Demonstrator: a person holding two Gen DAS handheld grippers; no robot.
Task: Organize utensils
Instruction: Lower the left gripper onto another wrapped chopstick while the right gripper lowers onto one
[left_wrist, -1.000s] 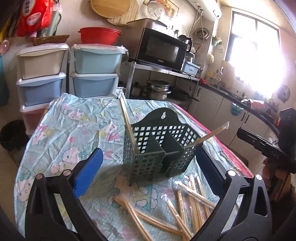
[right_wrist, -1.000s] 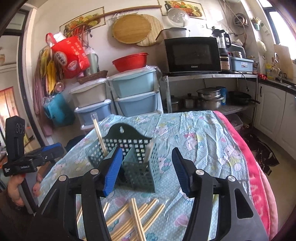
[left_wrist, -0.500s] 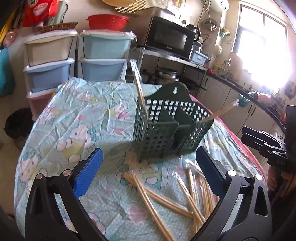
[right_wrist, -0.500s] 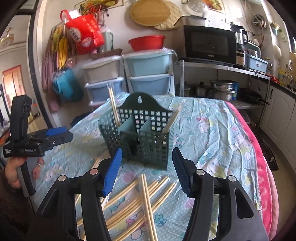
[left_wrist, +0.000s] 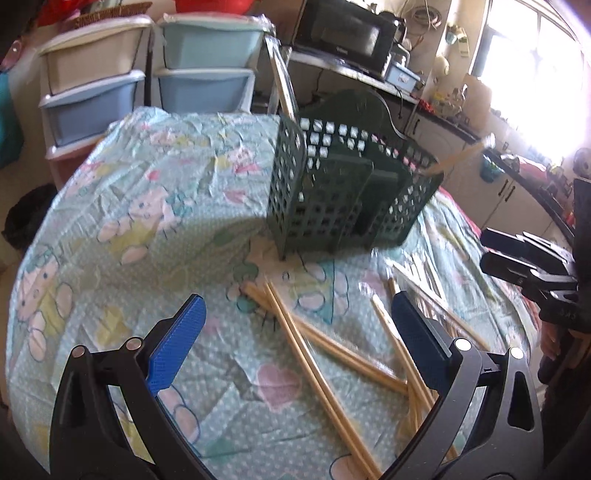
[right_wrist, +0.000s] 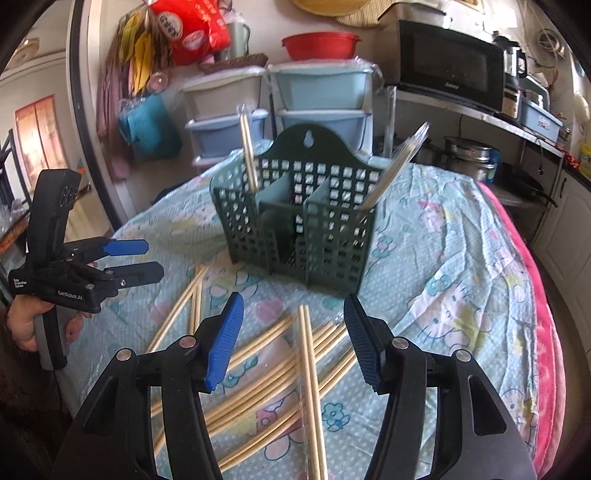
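Both-handed, the left gripper (left_wrist: 295, 343) and right gripper (right_wrist: 293, 336) hover with fingers wide and empty above loose wooden chopsticks (right_wrist: 310, 373), facing the dark green perforated plastic utensil caddy (right_wrist: 299, 225).

Left wrist view: low over the table's near-left side, facing the green utensil caddy (left_wrist: 347, 192) cornerwise, window beyond at right. Right wrist view: low from the opposite flank, facing the caddy (right_wrist: 299, 218) front-on, nearer, storage drawers (right_wrist: 317, 96) behind. Shared: caddy, scattered chopsticks (right_wrist: 310, 373), cartoon tablecloth (left_wrist: 147, 206), microwave (right_wrist: 450, 77); each view catches the other gripper at its edge.
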